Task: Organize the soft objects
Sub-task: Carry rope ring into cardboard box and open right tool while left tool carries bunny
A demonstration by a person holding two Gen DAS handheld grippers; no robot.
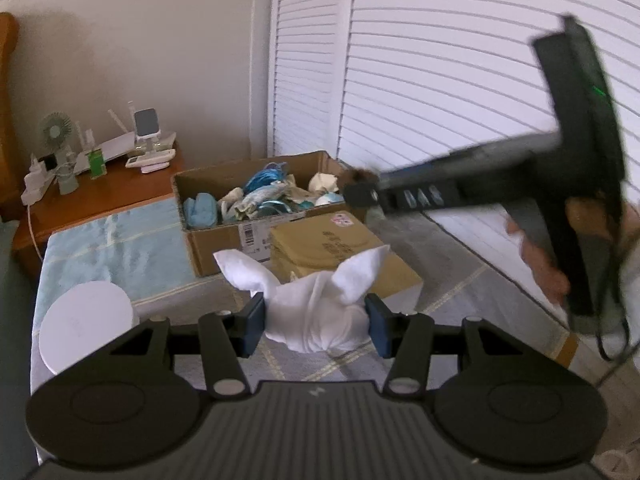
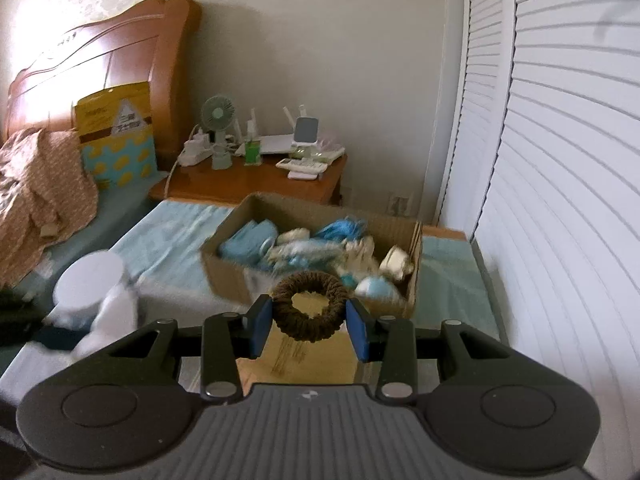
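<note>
My left gripper is shut on a white bunched cloth with two pointed ends, held above the bed. My right gripper is shut on a brown knitted hair ring; it also shows in the left wrist view, reaching toward the open cardboard box. That box holds several blue and cream soft items.
A flat tan parcel lies in front of the box. A white round-topped container stands on the bed at left. A wooden nightstand with a small fan and gadgets is behind. White louvred doors run along the right.
</note>
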